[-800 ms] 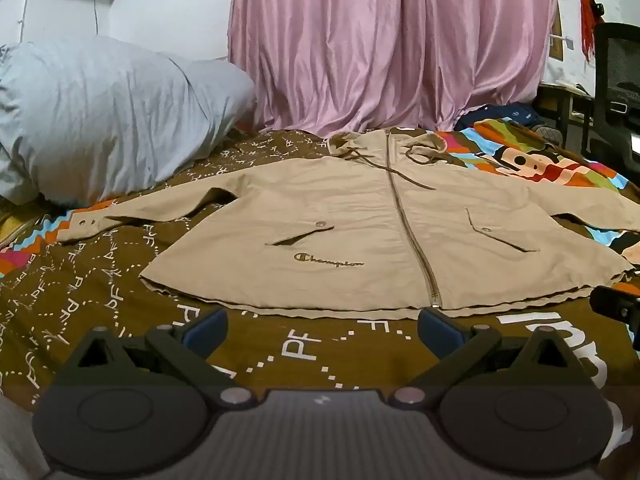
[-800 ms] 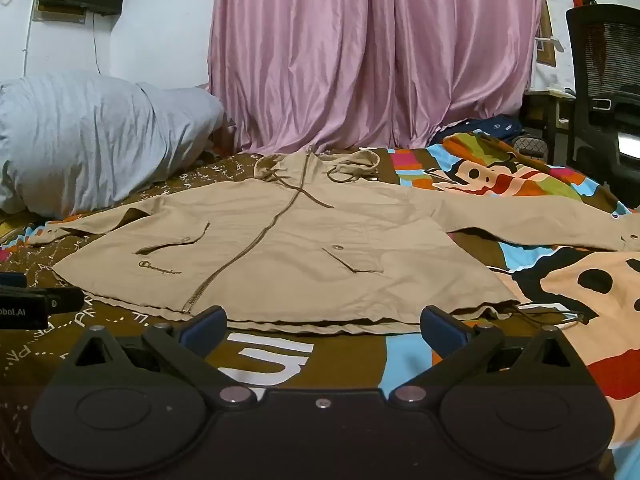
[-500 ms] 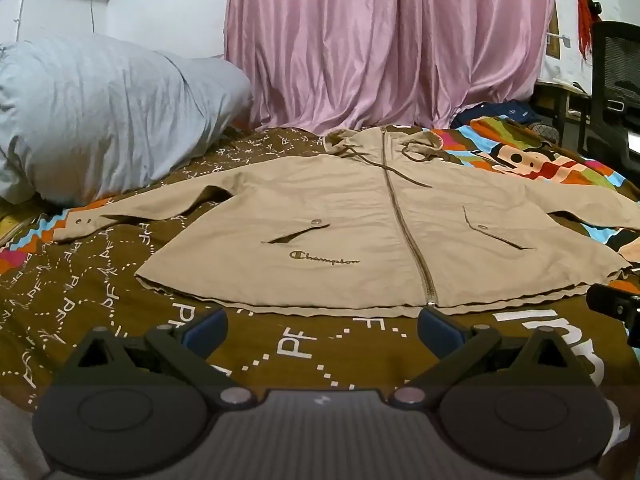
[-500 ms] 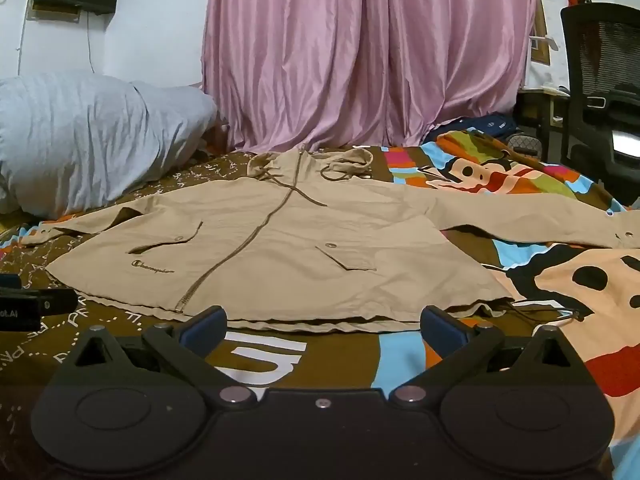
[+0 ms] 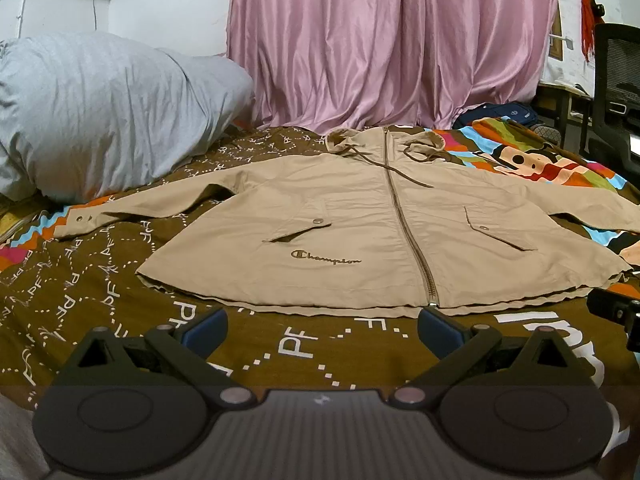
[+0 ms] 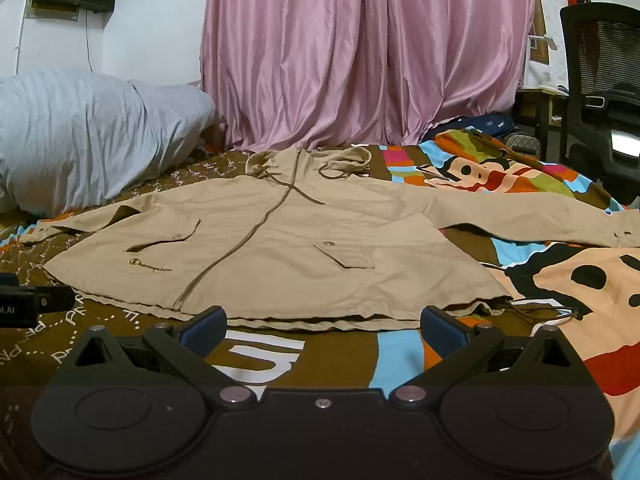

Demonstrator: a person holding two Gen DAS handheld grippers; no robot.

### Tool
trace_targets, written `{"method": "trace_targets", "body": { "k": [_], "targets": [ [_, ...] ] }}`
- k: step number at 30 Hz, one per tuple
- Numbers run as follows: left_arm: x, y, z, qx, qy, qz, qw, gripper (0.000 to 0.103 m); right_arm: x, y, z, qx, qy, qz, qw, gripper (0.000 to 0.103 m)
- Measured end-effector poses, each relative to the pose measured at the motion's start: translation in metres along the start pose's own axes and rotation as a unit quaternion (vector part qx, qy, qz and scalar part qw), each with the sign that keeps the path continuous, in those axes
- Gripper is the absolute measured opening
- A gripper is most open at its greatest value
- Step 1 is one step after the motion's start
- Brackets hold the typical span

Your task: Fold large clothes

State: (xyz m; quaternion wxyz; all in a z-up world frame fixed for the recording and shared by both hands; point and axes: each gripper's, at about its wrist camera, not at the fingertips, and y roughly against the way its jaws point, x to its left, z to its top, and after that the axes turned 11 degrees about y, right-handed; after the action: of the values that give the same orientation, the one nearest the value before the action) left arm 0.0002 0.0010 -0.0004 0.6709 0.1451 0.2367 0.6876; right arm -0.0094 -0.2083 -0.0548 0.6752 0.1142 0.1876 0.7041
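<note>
A beige zip-up hooded jacket [image 5: 360, 220] lies flat, front side up, on the bed, with both sleeves spread out to the sides and its hem nearest me. It also shows in the right wrist view [image 6: 280, 252]. My left gripper [image 5: 322, 330] is open and empty, just short of the hem near the zipper's bottom end. My right gripper [image 6: 322, 328] is open and empty, just short of the hem on the jacket's right half. The right gripper's edge shows at the far right of the left wrist view [image 5: 616, 312].
The bed has a brown patterned cover [image 5: 80, 292] on the left and a colourful cartoon blanket [image 6: 580, 300] on the right. A large grey pillow [image 5: 100, 112] lies at the left. Pink curtains [image 5: 392, 40] hang behind. A black office chair [image 6: 600, 92] stands at the right.
Both grippers have moved slightly forward toward the jacket's hem. The jacket has not moved and both grippers stay open.
</note>
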Motion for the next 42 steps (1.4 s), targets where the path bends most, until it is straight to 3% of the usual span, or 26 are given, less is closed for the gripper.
{"method": "trace_targets", "body": {
  "k": [42],
  "targets": [
    [0.0001, 0.0003, 0.0011, 0.001, 0.002, -0.001, 1.0, 0.102, -0.0019, -0.0014, -0.0025, 0.001, -0.003, -0.002, 1.0, 0.102]
  ]
}}
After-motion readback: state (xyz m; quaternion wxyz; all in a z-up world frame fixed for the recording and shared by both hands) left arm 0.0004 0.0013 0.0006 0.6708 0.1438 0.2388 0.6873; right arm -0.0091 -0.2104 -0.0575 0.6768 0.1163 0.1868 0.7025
